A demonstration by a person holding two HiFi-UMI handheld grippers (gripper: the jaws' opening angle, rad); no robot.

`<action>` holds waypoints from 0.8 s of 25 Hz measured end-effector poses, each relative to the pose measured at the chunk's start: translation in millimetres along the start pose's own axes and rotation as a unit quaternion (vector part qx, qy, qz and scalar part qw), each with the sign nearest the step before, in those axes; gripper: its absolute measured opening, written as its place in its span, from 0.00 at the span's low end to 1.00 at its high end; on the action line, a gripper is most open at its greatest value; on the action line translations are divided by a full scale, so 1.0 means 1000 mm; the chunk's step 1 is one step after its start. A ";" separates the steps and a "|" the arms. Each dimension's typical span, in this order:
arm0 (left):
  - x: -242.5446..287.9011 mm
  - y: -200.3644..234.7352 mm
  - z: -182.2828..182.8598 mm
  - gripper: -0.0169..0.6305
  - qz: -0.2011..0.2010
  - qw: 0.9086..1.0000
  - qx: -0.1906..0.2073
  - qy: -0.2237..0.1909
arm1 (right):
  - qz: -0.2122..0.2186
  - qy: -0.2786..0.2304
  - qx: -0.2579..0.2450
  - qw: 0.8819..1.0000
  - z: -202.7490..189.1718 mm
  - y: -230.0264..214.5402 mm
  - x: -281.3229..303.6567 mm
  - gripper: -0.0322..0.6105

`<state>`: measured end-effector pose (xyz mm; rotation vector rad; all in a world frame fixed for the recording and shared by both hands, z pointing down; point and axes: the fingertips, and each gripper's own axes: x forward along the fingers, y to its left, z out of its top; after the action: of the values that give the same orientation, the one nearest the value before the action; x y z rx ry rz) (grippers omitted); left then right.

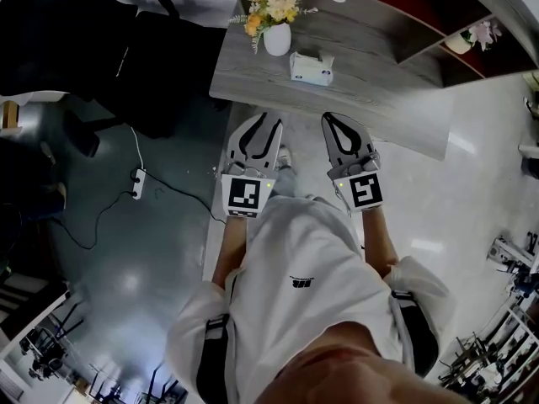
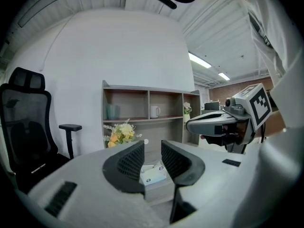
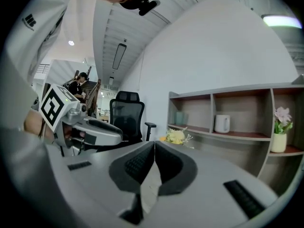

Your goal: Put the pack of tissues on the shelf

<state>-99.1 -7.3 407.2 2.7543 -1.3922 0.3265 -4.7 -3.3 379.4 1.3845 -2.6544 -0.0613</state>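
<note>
The pack of tissues [image 1: 310,66] is a white-and-pale-blue box lying on the grey desk [image 1: 370,91], just right of a white vase of flowers [image 1: 274,19]. The open-fronted shelf [image 1: 438,32] stands behind the desk. Both grippers hover short of the desk's near edge, well apart from the pack. My left gripper [image 1: 261,126] is open; in the left gripper view the pack [image 2: 153,175] shows through the gap of my left gripper [image 2: 152,148], far off. My right gripper [image 1: 331,120] is shut with nothing in it, and its pads meet in the right gripper view [image 3: 154,144].
A white mug [image 2: 155,110] and a teal cup [image 2: 112,111] stand on the shelf [image 2: 147,120], a small flower vase [image 3: 279,139] at its right end. A black office chair [image 1: 126,49] stands left of the desk, with a power strip and cable [image 1: 137,183] on the floor.
</note>
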 end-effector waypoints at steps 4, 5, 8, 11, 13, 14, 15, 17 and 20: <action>0.020 0.017 -0.003 0.22 -0.012 1.000 -0.004 0.002 | -0.006 0.009 0.006 1.000 -0.005 -0.009 0.023 0.09; 0.025 0.021 -0.003 0.22 -0.015 1.000 -0.004 0.003 | -0.008 0.012 0.008 1.000 -0.007 -0.012 0.028 0.09; 0.036 0.032 -0.007 0.22 -0.025 1.000 -0.006 0.007 | -0.014 0.019 0.010 1.000 -0.010 -0.017 0.043 0.09; 0.048 0.042 -0.012 0.22 -0.034 0.999 -0.009 0.009 | -0.019 0.023 0.007 1.000 -0.014 -0.021 0.056 0.09; 0.055 0.046 -0.015 0.22 -0.044 0.999 -0.007 0.013 | -0.023 0.030 0.008 0.999 -0.018 -0.024 0.063 0.09; 0.058 0.048 -0.017 0.22 -0.049 0.999 -0.006 0.015 | -0.025 0.033 0.010 0.999 -0.020 -0.025 0.067 0.09; 0.060 0.048 -0.019 0.22 -0.055 0.998 -0.004 0.018 | -0.028 0.036 0.011 0.999 -0.022 -0.026 0.069 0.09; 0.064 0.050 -0.023 0.22 -0.065 0.998 -0.005 0.022 | -0.035 0.043 0.013 0.998 -0.027 -0.027 0.074 0.09; 0.070 0.052 -0.030 0.22 -0.076 0.997 -0.011 0.028 | -0.043 0.054 0.014 0.998 -0.034 -0.029 0.080 0.09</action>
<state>-106.0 -90.0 447.4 2.7894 -1.1571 0.3760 -21.1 -84.6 419.3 1.4681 -2.5171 0.0395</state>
